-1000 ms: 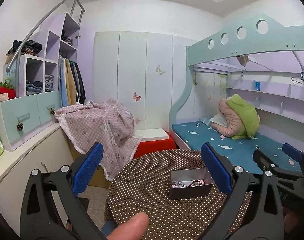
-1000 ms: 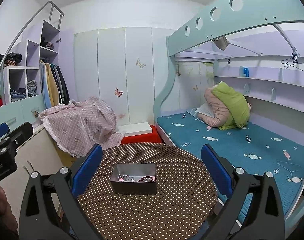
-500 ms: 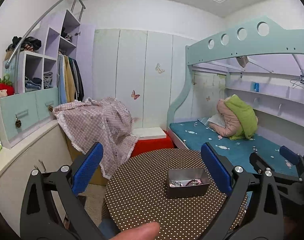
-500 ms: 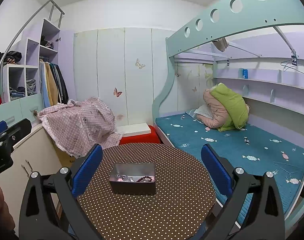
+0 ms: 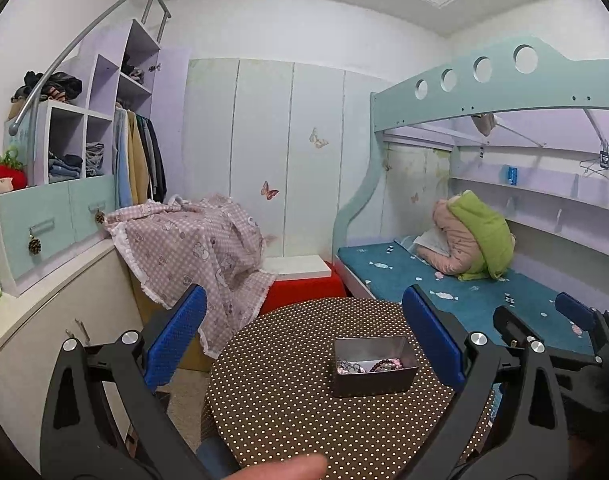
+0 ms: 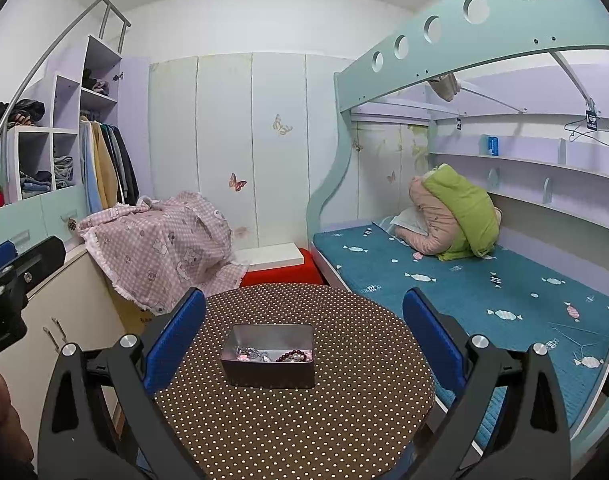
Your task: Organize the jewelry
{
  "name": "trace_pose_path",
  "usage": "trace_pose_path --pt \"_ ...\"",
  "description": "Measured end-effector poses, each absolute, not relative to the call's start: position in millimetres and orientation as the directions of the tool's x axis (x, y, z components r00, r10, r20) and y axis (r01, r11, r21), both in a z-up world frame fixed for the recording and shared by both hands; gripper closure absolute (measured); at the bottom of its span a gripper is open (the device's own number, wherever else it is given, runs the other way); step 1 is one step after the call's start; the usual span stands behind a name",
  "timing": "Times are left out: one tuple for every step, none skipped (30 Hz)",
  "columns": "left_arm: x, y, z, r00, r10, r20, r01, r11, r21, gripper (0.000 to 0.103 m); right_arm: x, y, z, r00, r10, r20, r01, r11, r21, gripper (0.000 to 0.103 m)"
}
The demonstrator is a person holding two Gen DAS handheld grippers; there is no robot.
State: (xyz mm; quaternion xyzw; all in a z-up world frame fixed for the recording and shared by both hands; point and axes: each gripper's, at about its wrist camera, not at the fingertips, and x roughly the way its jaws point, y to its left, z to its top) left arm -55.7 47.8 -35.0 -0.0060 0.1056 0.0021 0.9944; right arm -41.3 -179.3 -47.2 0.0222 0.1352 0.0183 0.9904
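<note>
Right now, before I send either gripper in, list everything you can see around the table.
tin box: one, grey metal, open, middle of the table
jewelry: several beaded pieces, pink and dark, inside the tin box
table: one, round, brown with white dots
blanket: one, pink checked, draped left of the table
stool: one, red, white top, behind the table
bed: one, teal, right
left gripper: open, blue pads, short of the table
right gripper: open, blue pads, tin box between its fingers' line

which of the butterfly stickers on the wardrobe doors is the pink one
The lower butterfly sticker, at about the height of the checked cloth's top. The upper butterfly sticker, to its right on the wardrobe doors, is pale cream rather than pink.
</note>
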Motion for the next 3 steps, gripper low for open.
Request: trace_pose_path --pt "-55.3 47.7 -35.7 0.977 0.011 -0.211 -0.013 1.000 -0.009 0.005 -40.4 -178.9 -47.3 0.962 0.043 -0.268 -0.031 0.998 0.048 0.008" --pt "-54.8 47.2 -35.9 0.977 0.016 -0.211 -0.018 1.000 -0.006 0.005 -40.4 -178.5 -47.5 0.963 0.044 -0.268 -0.032 0.998 0.050 0.008" --pt "-55.0 46.5 -36.5 0.977 0.020 -0.211 -0.021 1.000 -0.003 0.005 -40.4 -178.4 -47.3 0.962 0.045 -0.268 -0.033 0.998 0.052 0.008"
